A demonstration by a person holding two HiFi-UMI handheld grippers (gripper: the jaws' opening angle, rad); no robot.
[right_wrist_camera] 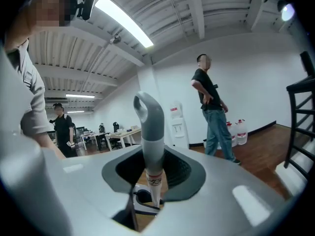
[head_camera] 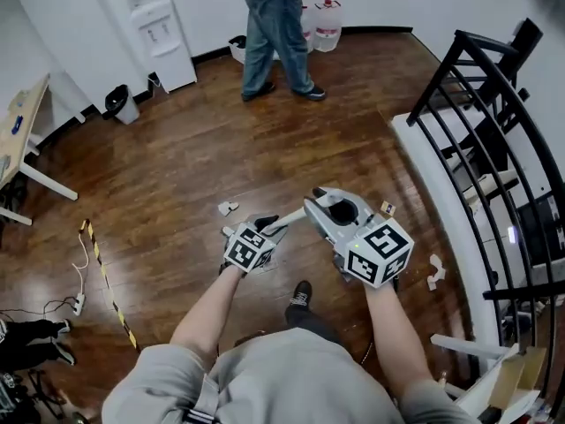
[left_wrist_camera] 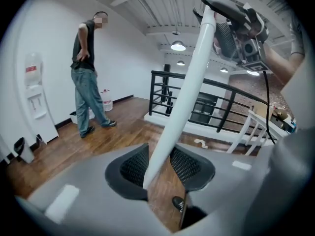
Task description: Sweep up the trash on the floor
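Observation:
My left gripper (head_camera: 267,227) (left_wrist_camera: 160,168) is shut on a long white pole (left_wrist_camera: 189,80). The pole rises up and to the right from its jaws. The pole's grey hooked grip (right_wrist_camera: 150,127) stands between the pads of my right gripper (head_camera: 328,204) (right_wrist_camera: 150,181), which is shut on it. The right gripper shows at the pole's top end in the left gripper view. The pole's lower end is hidden. Paper scraps lie on the wooden floor: one (head_camera: 228,208) left of the grippers, one (head_camera: 387,208) to their right and one (head_camera: 435,272) by the white ledge.
A person (head_camera: 275,34) stands at the far wall beside a water dispenser (head_camera: 154,25), water bottles (head_camera: 327,23) and a black bin (head_camera: 122,102). A black railing (head_camera: 494,148) on a white ledge curves along the right. A desk (head_camera: 18,131) and floor cables (head_camera: 84,263) are at the left.

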